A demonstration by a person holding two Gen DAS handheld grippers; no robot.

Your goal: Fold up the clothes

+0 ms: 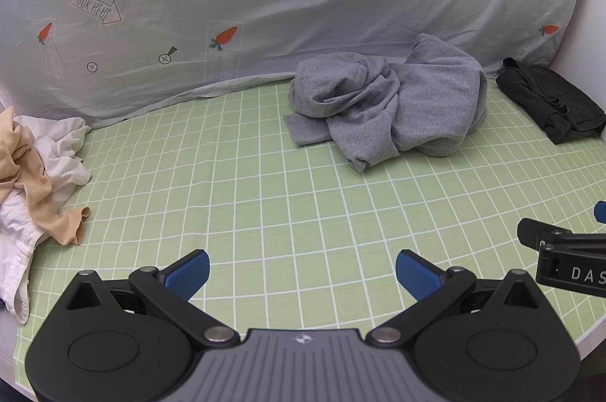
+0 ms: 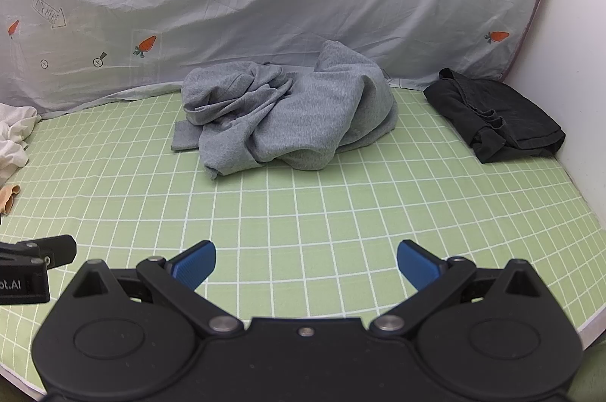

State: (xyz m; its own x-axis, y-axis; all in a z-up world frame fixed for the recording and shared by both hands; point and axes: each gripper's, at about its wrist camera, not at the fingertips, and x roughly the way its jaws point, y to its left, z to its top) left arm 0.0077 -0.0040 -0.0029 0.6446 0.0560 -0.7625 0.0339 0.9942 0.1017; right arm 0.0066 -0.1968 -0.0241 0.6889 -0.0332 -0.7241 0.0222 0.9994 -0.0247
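Crumpled grey garment (image 2: 288, 121), soft knit, heaped

We see a matt, heathered grey knit garment (image 2: 288, 121) crumpled on a smooth green checked cloth (image 2: 303, 212). The dark garment (image 2: 496, 121) looks like soft, dull cotton. The pale backdrop sheet (image 2: 303, 4) is thin, creased fabric. Both grippers (image 1: 302, 275) (image 2: 306, 267) are matt black plastic with silvery metal pivots and 2 ribbed blue pads (image 1: 189, 273) each
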